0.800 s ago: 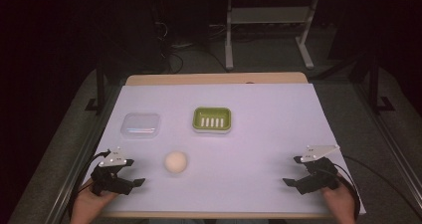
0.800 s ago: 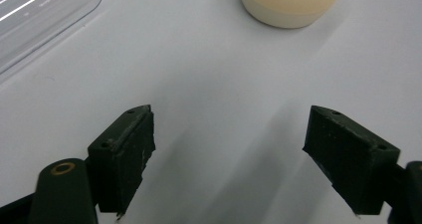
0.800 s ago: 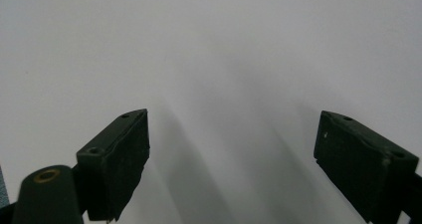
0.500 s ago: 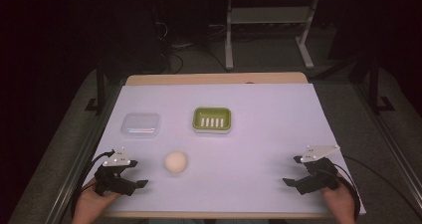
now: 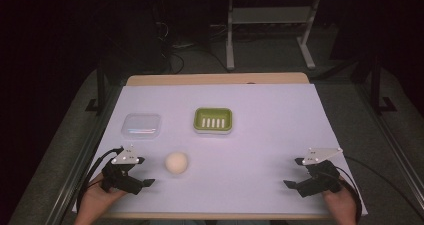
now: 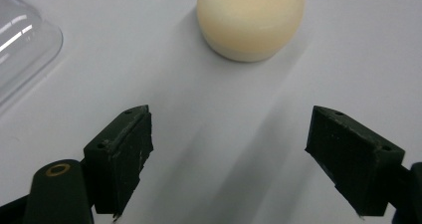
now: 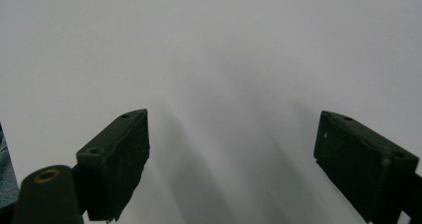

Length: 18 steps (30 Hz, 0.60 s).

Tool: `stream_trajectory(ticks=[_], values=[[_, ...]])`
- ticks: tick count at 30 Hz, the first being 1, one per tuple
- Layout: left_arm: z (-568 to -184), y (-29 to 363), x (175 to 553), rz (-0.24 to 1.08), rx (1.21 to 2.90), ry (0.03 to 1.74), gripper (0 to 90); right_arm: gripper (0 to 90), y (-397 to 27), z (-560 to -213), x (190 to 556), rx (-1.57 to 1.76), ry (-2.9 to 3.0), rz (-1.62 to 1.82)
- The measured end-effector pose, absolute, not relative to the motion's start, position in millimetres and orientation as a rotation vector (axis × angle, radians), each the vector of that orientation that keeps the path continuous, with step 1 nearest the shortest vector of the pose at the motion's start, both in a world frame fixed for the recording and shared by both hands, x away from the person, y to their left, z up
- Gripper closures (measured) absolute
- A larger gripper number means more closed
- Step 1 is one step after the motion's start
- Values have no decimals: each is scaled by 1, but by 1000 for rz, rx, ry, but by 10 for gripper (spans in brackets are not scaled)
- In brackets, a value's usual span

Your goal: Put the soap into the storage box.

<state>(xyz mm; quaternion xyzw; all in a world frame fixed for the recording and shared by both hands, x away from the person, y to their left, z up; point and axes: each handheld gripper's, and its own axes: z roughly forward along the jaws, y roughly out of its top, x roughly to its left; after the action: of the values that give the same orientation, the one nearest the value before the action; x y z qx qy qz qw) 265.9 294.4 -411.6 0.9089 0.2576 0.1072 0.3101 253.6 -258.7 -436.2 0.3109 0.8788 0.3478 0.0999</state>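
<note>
A cream-coloured ball (image 5: 177, 163) sits on the white table cover (image 5: 260, 150), toward the near left part of the table. In the left gripper view the ball (image 6: 250, 20) lies ahead of the jaws, slightly right of the gap's centre line and clear of both pads, resting on the sheet with its shadow trailing toward the camera. The left gripper (image 5: 141, 183) is just beside the ball on its left and nearer the table's front edge, not touching it; its jaws stand wide apart with nothing between them. A clear plastic lid (image 5: 141, 125) lies farther back and to the left of the ball, and its rounded corner (image 6: 22, 50) shows at the left edge of the left gripper view. A green soap dish (image 5: 213, 120) with a slotted floor rests behind the ball and to its right, near the lid. The right gripper (image 5: 296, 184) sits well apart at the near right, jaws spread over bare sheet and empty.
</note>
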Motion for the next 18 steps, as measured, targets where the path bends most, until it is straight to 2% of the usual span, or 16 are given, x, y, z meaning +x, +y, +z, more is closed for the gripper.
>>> stream_trajectory(ticks=[18], values=[[-398, 276, 278, 274, 2443, 612, 170, 136, -255, -435, 252, 901, 2604, 1025]])
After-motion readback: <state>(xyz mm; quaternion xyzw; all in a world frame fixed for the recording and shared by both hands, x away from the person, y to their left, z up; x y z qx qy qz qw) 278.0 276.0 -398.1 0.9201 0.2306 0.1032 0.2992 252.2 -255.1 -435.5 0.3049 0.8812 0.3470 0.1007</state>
